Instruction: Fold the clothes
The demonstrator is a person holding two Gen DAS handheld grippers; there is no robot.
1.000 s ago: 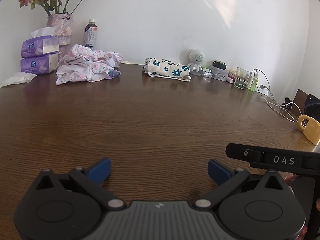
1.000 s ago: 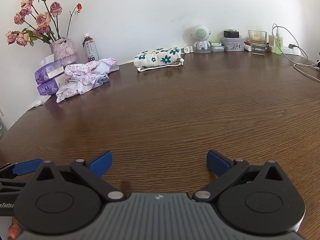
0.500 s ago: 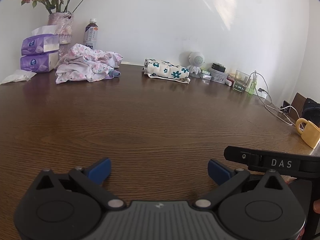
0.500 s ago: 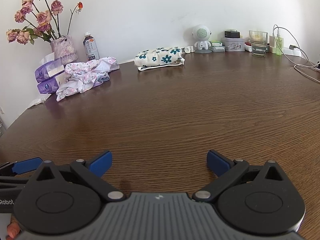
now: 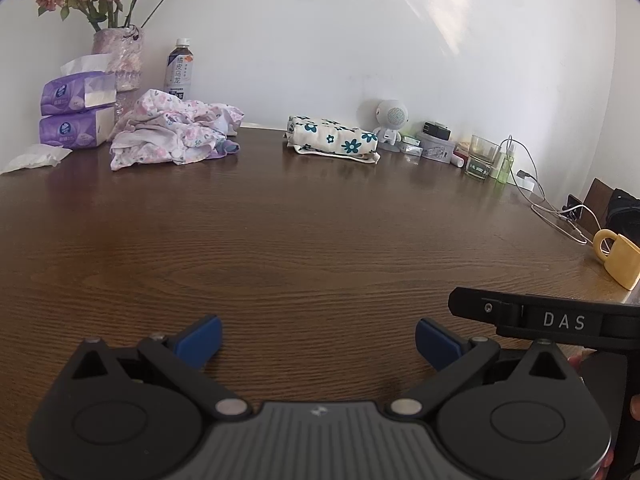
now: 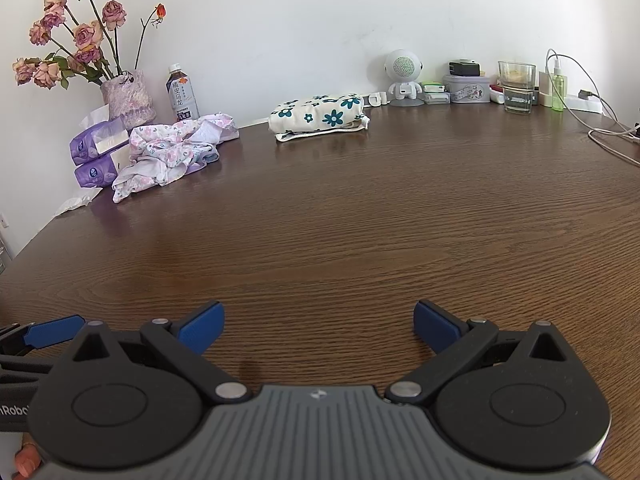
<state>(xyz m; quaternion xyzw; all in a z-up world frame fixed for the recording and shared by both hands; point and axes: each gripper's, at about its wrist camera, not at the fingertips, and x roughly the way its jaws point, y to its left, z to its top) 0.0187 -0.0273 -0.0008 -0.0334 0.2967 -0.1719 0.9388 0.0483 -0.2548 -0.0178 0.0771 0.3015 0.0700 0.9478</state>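
Item: left gripper [image 5: 318, 338], jaws spread wide, nothing between them; I have tipped it down slightly over the last second, so the far wall items sit lower in its view.
Item: right gripper [image 6: 318, 326], jaws likewise apart and empty, barely shifted.
Item: crumpled floral garment [image 5: 174, 136], far ahead and left of both jaws on the surface [image 5: 320, 240], untouched.
Item: folded flowered cloth [image 6: 320, 116], far ahead (apparently done).
Status: I judge folding not begun; reach pending.

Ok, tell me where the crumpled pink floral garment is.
The crumpled pink floral garment lies far left on the table, against the tissue packs, before the vase and bottle.
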